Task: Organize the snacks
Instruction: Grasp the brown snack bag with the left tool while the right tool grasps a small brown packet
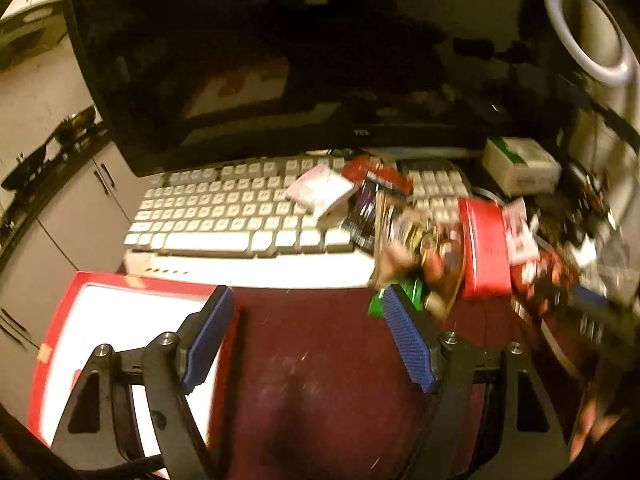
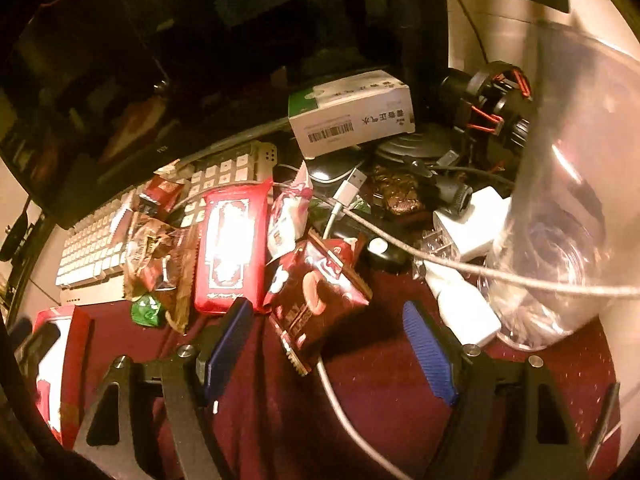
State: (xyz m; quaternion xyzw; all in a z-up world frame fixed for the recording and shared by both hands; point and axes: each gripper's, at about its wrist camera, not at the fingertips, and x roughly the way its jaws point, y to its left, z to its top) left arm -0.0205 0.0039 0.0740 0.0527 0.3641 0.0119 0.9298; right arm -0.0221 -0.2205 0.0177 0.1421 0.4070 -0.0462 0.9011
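A pile of snack packets lies on the dark red table over the right end of a white keyboard (image 1: 224, 216). It holds a red flat pack (image 2: 232, 248), a dark red cookie bag (image 2: 316, 292), a brown wrapper (image 2: 160, 256), a small green candy (image 2: 148, 310) and a pink-white packet (image 1: 320, 192). A red box with a white inside (image 1: 120, 320) sits at the left. My left gripper (image 1: 308, 304) is open and empty above the bare table, beside the box. My right gripper (image 2: 328, 316) is open, its fingers on either side of the cookie bag's near end.
A black monitor (image 1: 280, 60) stands behind the keyboard. A white-green carton (image 2: 352, 112), white chargers (image 2: 468, 224), cables, a black device with red clips (image 2: 488, 100) and a clear plastic container (image 2: 568, 200) crowd the right side.
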